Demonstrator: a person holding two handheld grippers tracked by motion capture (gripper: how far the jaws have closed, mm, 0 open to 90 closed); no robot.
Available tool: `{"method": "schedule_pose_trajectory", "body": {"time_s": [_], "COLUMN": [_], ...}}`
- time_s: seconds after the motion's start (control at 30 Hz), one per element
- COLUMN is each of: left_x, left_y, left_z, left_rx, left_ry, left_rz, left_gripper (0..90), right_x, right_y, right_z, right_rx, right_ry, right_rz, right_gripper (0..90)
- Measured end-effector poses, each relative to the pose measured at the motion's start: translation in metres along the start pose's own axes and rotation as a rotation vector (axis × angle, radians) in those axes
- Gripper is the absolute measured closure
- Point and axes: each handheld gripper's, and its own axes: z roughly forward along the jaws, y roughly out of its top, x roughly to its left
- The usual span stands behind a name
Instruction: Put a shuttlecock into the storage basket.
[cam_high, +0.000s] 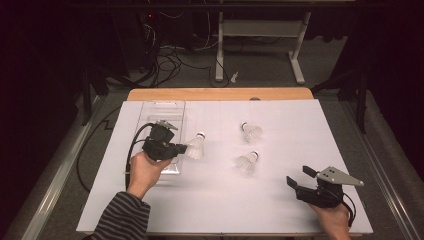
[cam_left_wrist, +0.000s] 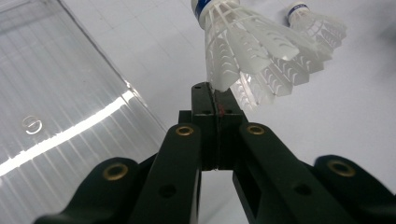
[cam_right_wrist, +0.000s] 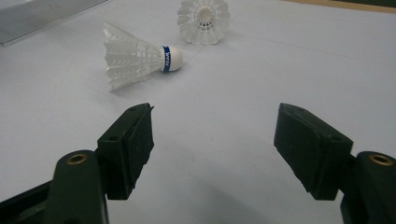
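My left gripper (cam_high: 182, 148) is shut on the feather skirt of a white shuttlecock (cam_high: 196, 146), held just above the white sheet beside a clear plastic tray (cam_high: 160, 112). In the left gripper view the jaws (cam_left_wrist: 215, 95) pinch the skirt's rim, and the shuttlecock (cam_left_wrist: 243, 51) points its blue-banded cork away from me. Two more shuttlecocks lie on the sheet, one farther back (cam_high: 251, 132) and one nearer (cam_high: 247, 162). My right gripper (cam_high: 299, 177) rests open at the front right, with nothing between its fingers (cam_right_wrist: 215, 135). Ahead of it lie the nearer shuttlecock (cam_right_wrist: 135, 56) and the farther one (cam_right_wrist: 203, 18).
A white sheet (cam_high: 280, 115) covers the wooden table (cam_high: 220, 94). The clear tray (cam_left_wrist: 56, 93) lies flat at the left, under and behind my left hand. Beyond the table's far edge are cables and a desk frame (cam_high: 260, 30) on the floor.
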Motion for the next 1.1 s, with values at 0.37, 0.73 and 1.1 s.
{"method": "schedule_pose_trajectory", "body": {"time_s": [0.37,0.73,1.1], "left_x": [0.011,0.024,0.035], "left_y": [0.012,0.023,0.03], "left_z": [-0.007,-0.009,-0.008], "left_rx": [-0.037,-0.053,-0.074], "left_ry": [0.022,0.05,0.078], "left_rz": [-0.029,-0.047,-0.083], "left_gripper": [89.8,89.8,89.8], "right_x": [0.0,-0.001,-0.001], "right_y": [0.0,0.0,0.0], "right_z": [0.0,0.0,0.0], "right_rx": [0.0,0.001,-0.001], "right_ry": [0.001,0.0,0.0], "right_rz": [0.002,0.007,0.007], "right_gripper": [29.0,29.0,29.0]}}
